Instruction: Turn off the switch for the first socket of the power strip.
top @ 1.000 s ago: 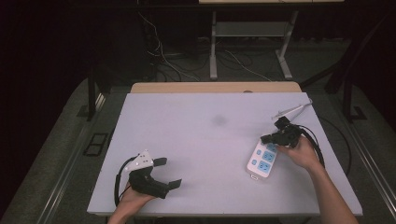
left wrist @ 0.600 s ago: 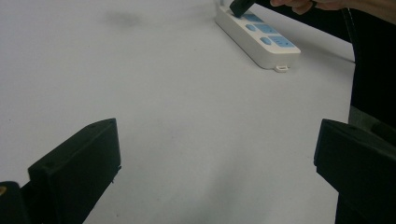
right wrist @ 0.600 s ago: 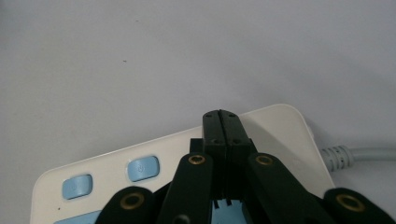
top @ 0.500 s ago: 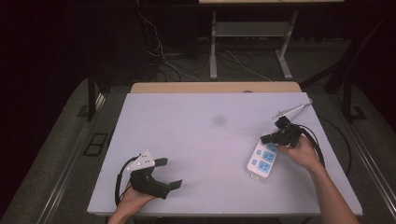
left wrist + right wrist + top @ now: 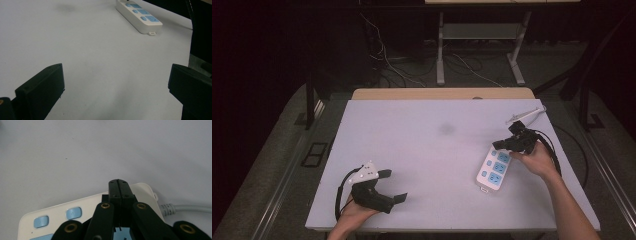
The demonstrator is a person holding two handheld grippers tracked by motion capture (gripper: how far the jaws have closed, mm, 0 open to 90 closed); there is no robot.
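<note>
On the pale grey table (image 5: 412,150), set in a dark room with cables on the floor (image 5: 412,75) behind, the white power strip (image 5: 493,170) lies at the right under the clenched right gripper (image 5: 497,145), while the left gripper (image 5: 394,185) rests released near the front edge

The middle of the table (image 5: 427,150) lay bare between the two hands. The power strip (image 5: 493,170) blocked the right side, its cord (image 5: 190,208) running off toward the far right corner.
</note>
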